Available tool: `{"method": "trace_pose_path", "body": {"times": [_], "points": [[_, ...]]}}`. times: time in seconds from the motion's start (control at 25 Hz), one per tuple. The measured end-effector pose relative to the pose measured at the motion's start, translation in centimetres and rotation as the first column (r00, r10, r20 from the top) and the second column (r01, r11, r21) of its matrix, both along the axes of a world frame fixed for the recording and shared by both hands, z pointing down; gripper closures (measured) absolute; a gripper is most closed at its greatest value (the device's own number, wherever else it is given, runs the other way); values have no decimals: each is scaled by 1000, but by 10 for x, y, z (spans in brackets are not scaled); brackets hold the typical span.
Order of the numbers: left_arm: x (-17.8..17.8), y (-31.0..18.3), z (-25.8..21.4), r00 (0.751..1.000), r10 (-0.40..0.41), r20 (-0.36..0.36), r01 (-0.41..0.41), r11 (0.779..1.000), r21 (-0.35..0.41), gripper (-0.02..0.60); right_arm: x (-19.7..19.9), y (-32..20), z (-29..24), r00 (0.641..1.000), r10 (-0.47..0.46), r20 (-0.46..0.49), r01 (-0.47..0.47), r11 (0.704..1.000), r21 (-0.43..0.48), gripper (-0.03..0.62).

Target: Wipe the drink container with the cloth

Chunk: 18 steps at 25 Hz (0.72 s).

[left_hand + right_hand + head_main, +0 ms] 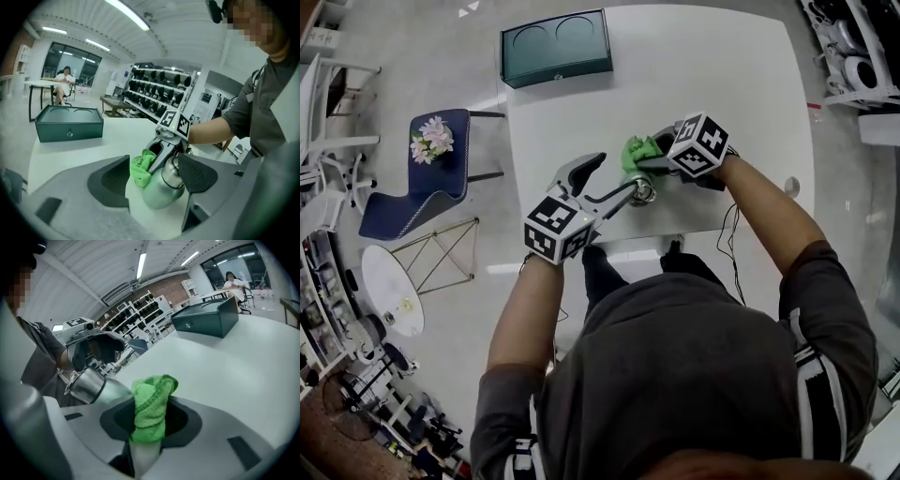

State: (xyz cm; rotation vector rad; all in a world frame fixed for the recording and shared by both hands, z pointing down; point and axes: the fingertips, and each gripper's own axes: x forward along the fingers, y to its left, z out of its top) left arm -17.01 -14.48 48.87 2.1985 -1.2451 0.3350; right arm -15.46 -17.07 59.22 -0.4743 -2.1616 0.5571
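A steel drink bottle (643, 194) lies on its side on the white table (750, 94), near the front edge. My left gripper (619, 175) is open and wide around it. In the left gripper view the bottle (161, 187) sits between the jaws: the right pad (199, 173) is at its neck, and the left pad (110, 180) stands apart from it. My right gripper (654, 157) is shut on a bunched green cloth (639, 150). The cloth (140, 168) rests against the bottle's far side. In the right gripper view the cloth (150, 408) stands up between the jaws, with the bottle (91, 385) just to its left.
A dark green case (555, 47) stands at the table's far left edge. Left of the table, on the floor, are a blue chair (431, 187) with flowers on it and a round white side table (392, 289). A cable hangs off the front edge.
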Motion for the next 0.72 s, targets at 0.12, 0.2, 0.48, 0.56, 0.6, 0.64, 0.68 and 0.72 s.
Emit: {"method": "trace_pose_path", "body": {"times": [0.12,0.2,0.48,0.56,0.6,0.64,0.68,0.72], "points": [[1,6,2,995,86,47,-87,996,4,270,7,5,-5,1000,15,8,-15,1000,9,479],[3,10,1,988,144,64,-144,990,5,270,14,9,-10,999,31,14,-31,999,-12,479],[11,4,-4,960,257,116,-262,965,32,270,10,-7,-47,991,109,83,-90,974,-206,479],[14,1,-4,958,263,116,-269,962,42,268,-11,-3,-61,988,102,113,-62,947,-316,479],[15,0,-3,958,262,114,-269,962,45,268,-18,4,-58,992,68,102,-30,942,-335,479],[15,0,-3,959,262,110,-269,962,45,268,-23,12,-50,997,27,77,-1,944,-330,479],[15,0,-2,959,265,105,-271,962,43,260,-25,18,-39,999,-5,44,19,950,-311,479],[15,0,-1,958,269,99,-274,961,41,253,-25,22,-26,1000,-24,10,26,959,-281,479]]}}
